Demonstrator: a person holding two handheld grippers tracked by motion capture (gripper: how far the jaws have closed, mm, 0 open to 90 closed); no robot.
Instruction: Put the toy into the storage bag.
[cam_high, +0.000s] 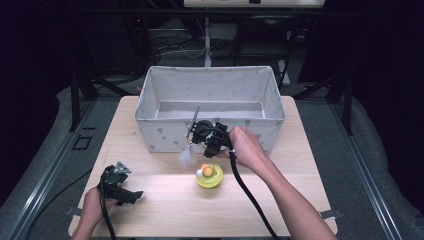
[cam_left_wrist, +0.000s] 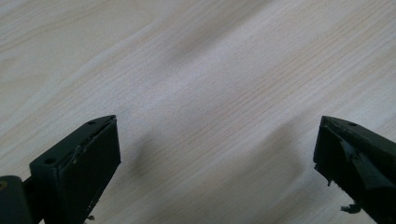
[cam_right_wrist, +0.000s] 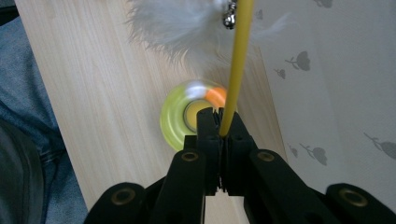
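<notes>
Between the right tool's (cam_right_wrist: 219, 122) closed jaws sits the yellow wand (cam_right_wrist: 237, 65).

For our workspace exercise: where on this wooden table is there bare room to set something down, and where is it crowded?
Free: the tabletop right of the yellow-green round toy, and between it and the left gripper. Crowded: the strip before the white fabric bin, where the right gripper holds a feather wand.

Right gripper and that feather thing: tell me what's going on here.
The right gripper is shut on a feather wand, holding it in front of the fabric bin, above a yellow-green round toy on the table. The left gripper is open over bare wood near the table's front-left corner.
</notes>
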